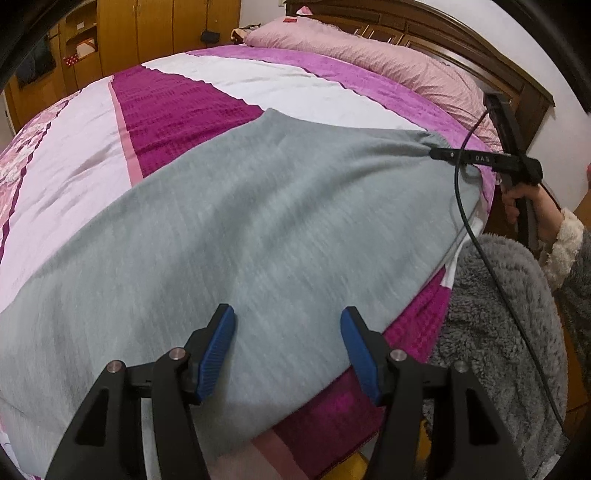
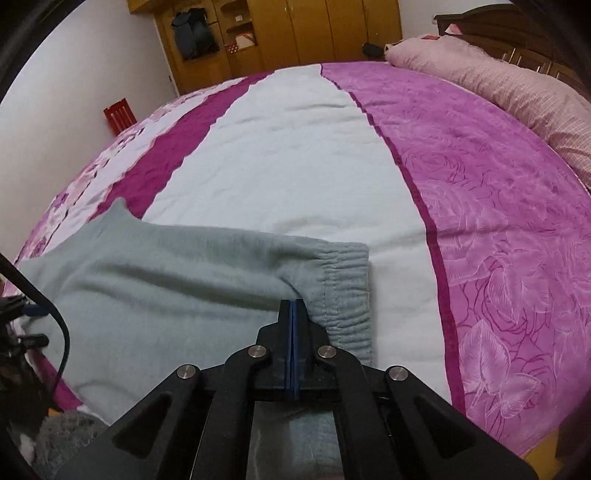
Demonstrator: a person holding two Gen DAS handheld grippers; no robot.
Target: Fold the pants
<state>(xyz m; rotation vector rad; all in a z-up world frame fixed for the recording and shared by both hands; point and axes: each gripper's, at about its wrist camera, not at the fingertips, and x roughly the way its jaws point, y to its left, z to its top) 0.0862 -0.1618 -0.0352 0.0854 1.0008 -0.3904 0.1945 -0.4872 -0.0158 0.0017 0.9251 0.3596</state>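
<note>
Grey pants (image 1: 258, 221) lie spread flat on the bed, reaching its near edge. My left gripper (image 1: 288, 314) hovers just above the pants with its blue pads wide apart and nothing between them. In the right wrist view the elastic waistband (image 2: 347, 288) lies to the right of my right gripper (image 2: 293, 304), whose pads are pressed together on a pinch of the grey pants (image 2: 166, 280). From the left wrist view that right gripper (image 1: 436, 152) nips the gathered cloth at the far right corner, held by a hand (image 1: 517, 199).
The bedspread (image 2: 295, 147) has white, magenta and pink bands. A pink pillow (image 2: 498, 74) lies by the wooden headboard (image 1: 461, 48). A black cable (image 1: 480, 251) hangs over a grey fluffy garment (image 1: 498, 314) at the bed's edge. Wooden wardrobes (image 2: 314, 29) and a red chair (image 2: 120, 112) stand beyond.
</note>
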